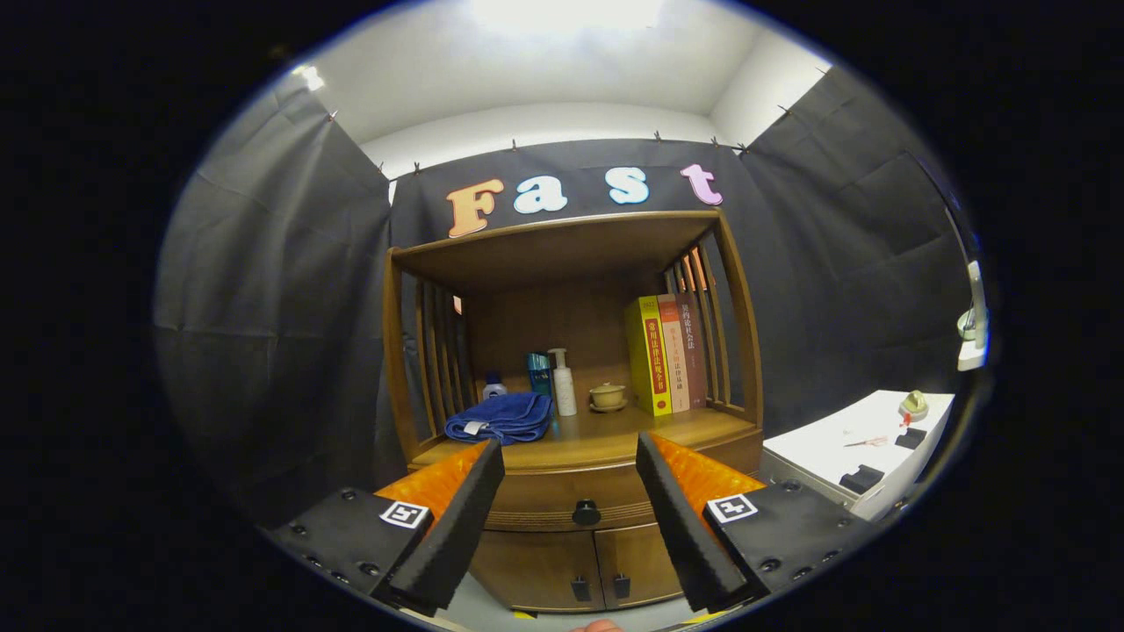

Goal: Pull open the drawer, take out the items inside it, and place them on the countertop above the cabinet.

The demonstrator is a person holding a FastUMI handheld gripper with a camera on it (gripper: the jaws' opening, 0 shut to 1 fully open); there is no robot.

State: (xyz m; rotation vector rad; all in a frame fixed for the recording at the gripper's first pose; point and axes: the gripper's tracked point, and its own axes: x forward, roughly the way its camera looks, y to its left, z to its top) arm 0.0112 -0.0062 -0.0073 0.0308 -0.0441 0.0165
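Gripper spread wide, grasping nothing, facing the closed drawer.
The drawer's dark knob sits ahead of the fingers, centred in the gap; directly above the drawer, the countertop carries a blue towel, bottles and books; below it, two cabinet doors.
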